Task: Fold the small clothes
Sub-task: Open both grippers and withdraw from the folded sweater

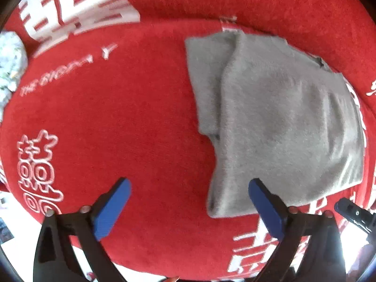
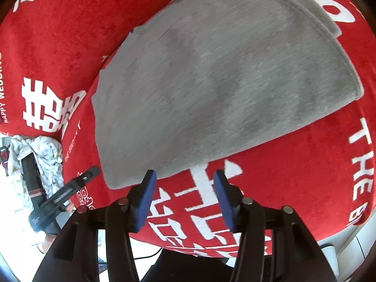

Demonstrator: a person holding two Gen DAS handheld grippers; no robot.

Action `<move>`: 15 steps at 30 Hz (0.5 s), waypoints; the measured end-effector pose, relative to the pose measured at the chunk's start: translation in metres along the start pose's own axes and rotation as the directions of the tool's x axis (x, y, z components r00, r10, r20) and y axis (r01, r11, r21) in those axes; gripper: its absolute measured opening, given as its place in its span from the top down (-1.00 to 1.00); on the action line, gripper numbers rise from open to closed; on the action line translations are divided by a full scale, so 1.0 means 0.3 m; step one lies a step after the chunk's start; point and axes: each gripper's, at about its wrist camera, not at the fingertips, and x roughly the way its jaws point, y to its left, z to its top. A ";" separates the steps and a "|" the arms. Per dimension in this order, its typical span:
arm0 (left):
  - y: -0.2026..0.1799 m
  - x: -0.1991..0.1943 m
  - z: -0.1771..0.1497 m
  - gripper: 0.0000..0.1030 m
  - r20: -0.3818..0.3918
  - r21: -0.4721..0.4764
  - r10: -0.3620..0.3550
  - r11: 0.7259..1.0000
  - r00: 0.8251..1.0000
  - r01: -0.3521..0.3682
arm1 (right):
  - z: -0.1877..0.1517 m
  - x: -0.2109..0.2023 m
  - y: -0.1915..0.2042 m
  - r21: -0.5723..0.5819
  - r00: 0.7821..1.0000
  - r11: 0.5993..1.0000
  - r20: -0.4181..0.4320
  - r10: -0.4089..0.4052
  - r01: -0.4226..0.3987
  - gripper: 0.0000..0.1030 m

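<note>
A grey knit garment [image 1: 277, 122] lies folded flat on the red blanket [image 1: 117, 117], its layers stacked. My left gripper [image 1: 189, 183] points down at the blanket, open wide with nothing between its blue pads [image 1: 110, 211]. Its right finger stands over the garment's near left corner. In the right wrist view the grey garment [image 2: 211, 82] fills the middle. My right gripper [image 2: 185, 174] hangs just short of its near edge, open, with only the red blanket [image 2: 293, 164] showing between its pads [image 2: 145, 199]. Each gripper appears in the other's view: the right gripper's tip [image 1: 352, 211] and the left gripper [image 2: 58, 195].
The red blanket bears large white characters [image 1: 77, 7] and lettering. A crumpled white patterned cloth [image 1: 9, 65] lies at the blanket's left edge, also seen as the white cloth [image 2: 40, 159] behind the left gripper. The blanket's near edge drops off to a bright floor [image 2: 21, 211].
</note>
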 end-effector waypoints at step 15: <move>0.031 0.075 0.034 -0.97 -0.064 -0.003 0.010 1.000 0.998 -0.011 | -0.029 0.113 0.032 0.087 0.987 0.987 -0.070 0.143 -0.137 -0.31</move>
